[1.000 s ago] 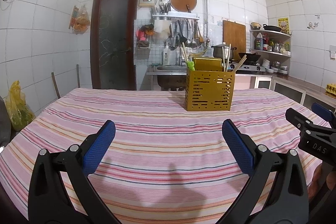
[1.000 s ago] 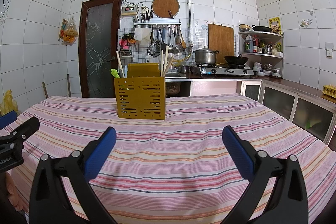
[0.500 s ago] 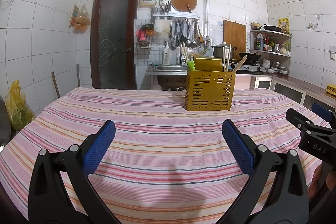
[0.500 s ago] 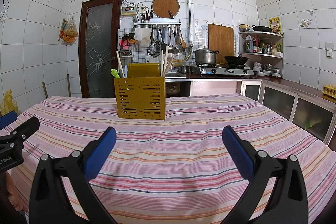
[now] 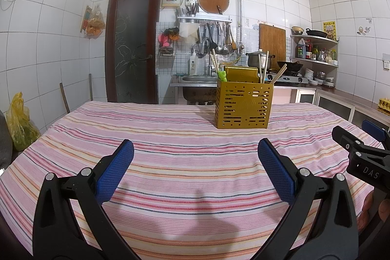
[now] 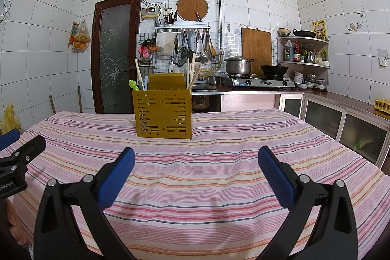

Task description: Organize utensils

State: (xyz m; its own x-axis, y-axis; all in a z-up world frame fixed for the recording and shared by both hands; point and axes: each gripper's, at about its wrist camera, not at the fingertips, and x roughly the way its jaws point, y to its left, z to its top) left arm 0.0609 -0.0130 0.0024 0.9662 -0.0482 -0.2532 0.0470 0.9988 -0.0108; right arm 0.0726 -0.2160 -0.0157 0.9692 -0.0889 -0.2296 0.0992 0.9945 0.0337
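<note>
A yellow perforated utensil holder stands upright on the striped tablecloth, far from both grippers. Wooden chopsticks and a green-topped utensil stick out of its top. My left gripper is open over the near part of the table, with nothing between its blue pads. My right gripper is open too and empty. Each gripper shows at the edge of the other's view: the right one, the left one.
The table carries a pink striped cloth. Behind it are a sink, a gas stove with a pot and a wok, hanging kitchen tools, corner shelves, a dark door and a yellow bag at the left.
</note>
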